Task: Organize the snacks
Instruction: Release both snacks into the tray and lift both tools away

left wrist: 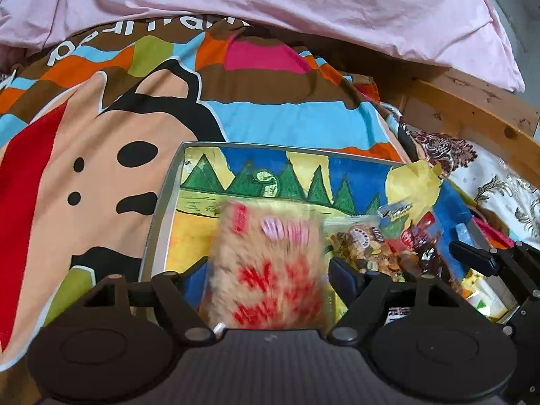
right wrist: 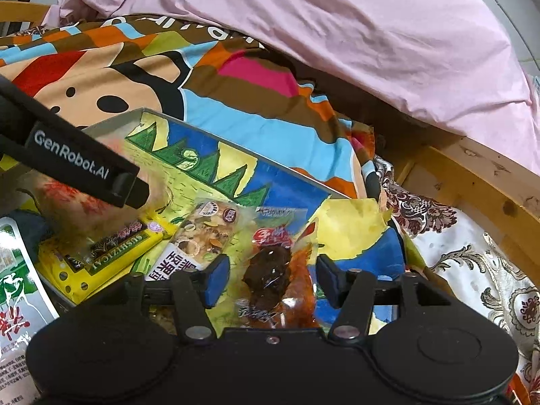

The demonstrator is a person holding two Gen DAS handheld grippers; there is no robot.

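Note:
A metal-rimmed tray (left wrist: 162, 222) with a painted dinosaur landscape lies on the bed. My left gripper (left wrist: 268, 270) is open over its near left part. A tan snack bag with red characters (left wrist: 270, 263) shows blurred between the fingers, and the pads stand just clear of its sides. My right gripper (right wrist: 272, 275) is open over the tray's right part, with a clear pack of dark brown snack (right wrist: 268, 270) lying between its fingers, untouched. A nut mix pack (right wrist: 206, 233) and a yellow pack (right wrist: 101, 256) lie to the left. One left gripper finger (right wrist: 84, 165) crosses that view.
A green and white bag (right wrist: 17, 297) lies at the tray's near left. The tray (right wrist: 111, 119) rests on a bright cartoon bedspread (left wrist: 101, 135). A pink duvet (left wrist: 270, 0) is bunched behind it. A wooden bed frame (left wrist: 472, 101) and a floral cloth (left wrist: 506, 185) lie to the right.

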